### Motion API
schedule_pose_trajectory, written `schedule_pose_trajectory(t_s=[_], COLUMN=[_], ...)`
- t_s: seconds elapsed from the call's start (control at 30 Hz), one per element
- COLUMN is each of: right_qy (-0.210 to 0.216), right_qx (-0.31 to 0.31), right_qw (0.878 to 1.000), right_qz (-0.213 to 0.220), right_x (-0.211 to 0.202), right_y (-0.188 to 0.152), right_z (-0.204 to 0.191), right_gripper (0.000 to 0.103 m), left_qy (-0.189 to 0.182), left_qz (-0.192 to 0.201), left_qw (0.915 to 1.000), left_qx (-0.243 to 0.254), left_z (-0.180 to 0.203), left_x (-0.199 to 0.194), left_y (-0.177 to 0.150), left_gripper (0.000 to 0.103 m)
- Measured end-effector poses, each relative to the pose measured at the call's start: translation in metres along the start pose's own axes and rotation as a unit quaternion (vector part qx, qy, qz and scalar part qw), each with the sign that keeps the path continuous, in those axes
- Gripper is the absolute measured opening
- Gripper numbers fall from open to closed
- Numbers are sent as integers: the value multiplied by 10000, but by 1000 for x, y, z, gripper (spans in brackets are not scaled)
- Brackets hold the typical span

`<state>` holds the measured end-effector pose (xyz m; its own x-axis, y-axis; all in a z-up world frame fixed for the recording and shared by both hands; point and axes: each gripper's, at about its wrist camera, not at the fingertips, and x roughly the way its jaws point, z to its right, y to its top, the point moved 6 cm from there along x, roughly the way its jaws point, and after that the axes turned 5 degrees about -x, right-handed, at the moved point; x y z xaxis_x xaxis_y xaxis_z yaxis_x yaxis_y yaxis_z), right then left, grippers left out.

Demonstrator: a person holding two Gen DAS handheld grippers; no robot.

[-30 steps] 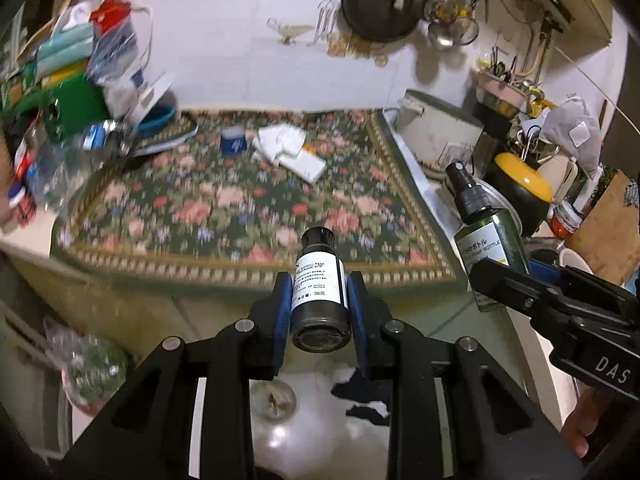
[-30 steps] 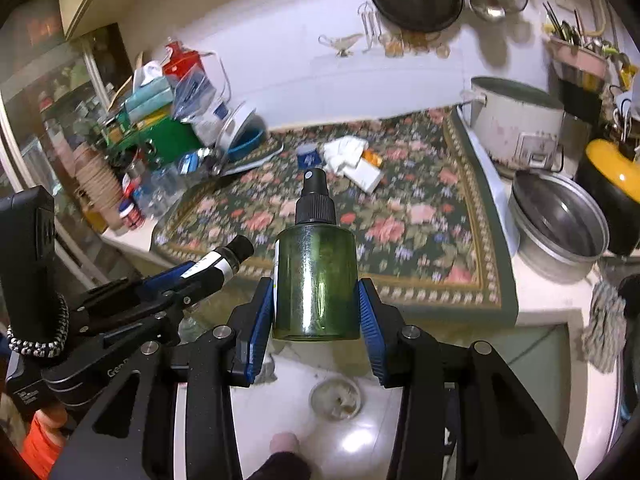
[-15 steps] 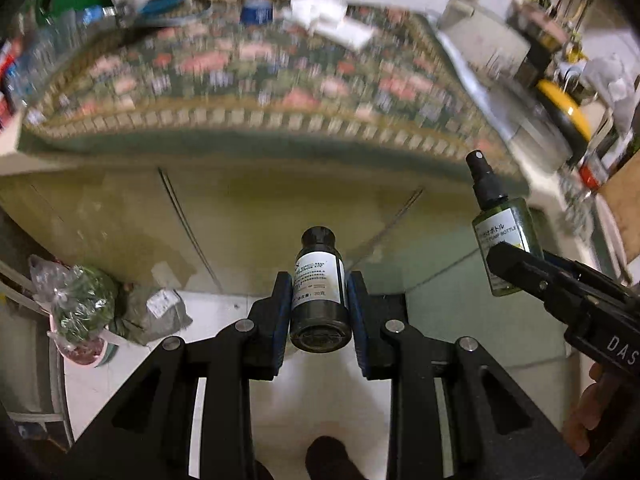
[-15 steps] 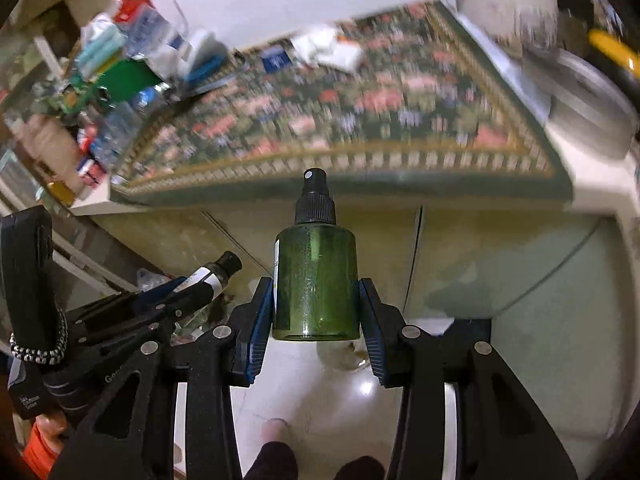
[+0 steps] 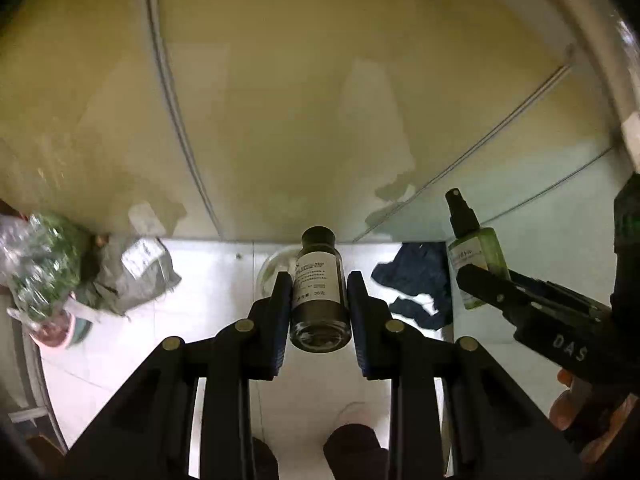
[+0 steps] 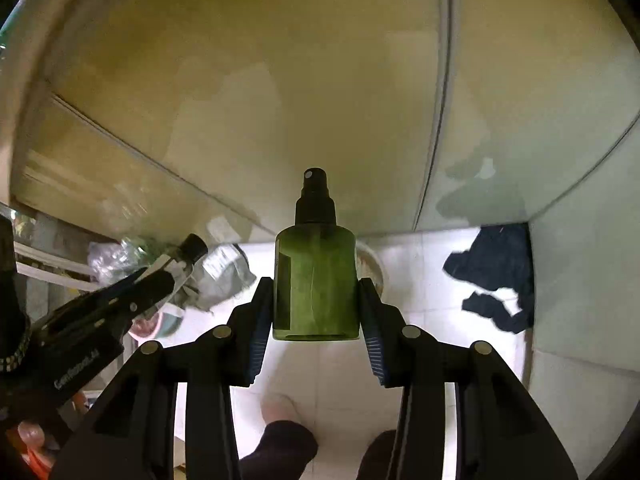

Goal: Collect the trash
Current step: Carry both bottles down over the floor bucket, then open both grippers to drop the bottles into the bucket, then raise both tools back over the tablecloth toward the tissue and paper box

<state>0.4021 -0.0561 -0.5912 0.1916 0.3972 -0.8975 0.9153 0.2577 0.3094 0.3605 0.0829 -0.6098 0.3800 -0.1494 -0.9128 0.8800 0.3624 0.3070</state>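
My left gripper (image 5: 319, 292) is shut on a small dark bottle (image 5: 318, 288) with a white label and a black cap. The bottle points away from me, low over the white tiled floor. My right gripper (image 6: 316, 300) is shut on a green spray bottle (image 6: 315, 280) with a black pump top. The green spray bottle (image 5: 476, 260) also shows at the right of the left wrist view, and the small dark bottle (image 6: 180, 264) at the left of the right wrist view. Both grippers hang side by side in front of a cabinet, angled steeply down.
Pale yellow-green cabinet doors (image 5: 300, 100) fill the upper view. On the floor lie a dark blue cloth (image 5: 424, 284), a grey mailer bag (image 5: 136, 276) and a clear bag of green stuff (image 5: 40, 264) in a pink pot. A round floor drain (image 5: 272, 276) sits behind the bottle. The person's feet (image 6: 280, 440) show below.
Both grippers have dropped from counter height to near the floor, each still holding its bottle. The floral cloth and counter have left the view; cabinet doors and floor fill it.
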Motion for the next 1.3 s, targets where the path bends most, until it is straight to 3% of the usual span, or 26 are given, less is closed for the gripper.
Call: schedule_pose_trajectory(t_s=[0.2, 0.33, 0.43, 0.63, 0.9, 1.1, 1.3], right_qy=[80, 231, 136, -26, -146, -176, -360], right_qx=[-157, -258, -196, -206, -254, -335, -558], right_qw=[9998, 9994, 9997, 9997, 9995, 9981, 9915], right_qz=[-40, 8, -99, -156, 74, 477, 1115], right_x=[46, 53, 56, 37, -42, -136, -248], right_y=[0, 6, 8, 8, 22, 37, 47], right_z=[1, -4, 0, 1, -13, -37, -57], right_gripper=[38, 40, 50, 50, 50, 50, 50], left_qy=[-48, -260, -140, -44, -18, -120, -173], left_qz=[-179, 3, -90, -232, -94, 246, 840], left_qw=[9998, 9996, 9997, 9991, 9999, 9995, 9955], left_qx=[-73, -93, -203, -351, -101, 126, 408], left_z=[-23, -21, -28, -31, 2, 45, 93], left_x=[58, 69, 80, 64, -28, -128, -237], left_y=[-14, -7, -4, -3, 12, 31, 48], left_gripper=[27, 28, 39, 39, 39, 40, 41])
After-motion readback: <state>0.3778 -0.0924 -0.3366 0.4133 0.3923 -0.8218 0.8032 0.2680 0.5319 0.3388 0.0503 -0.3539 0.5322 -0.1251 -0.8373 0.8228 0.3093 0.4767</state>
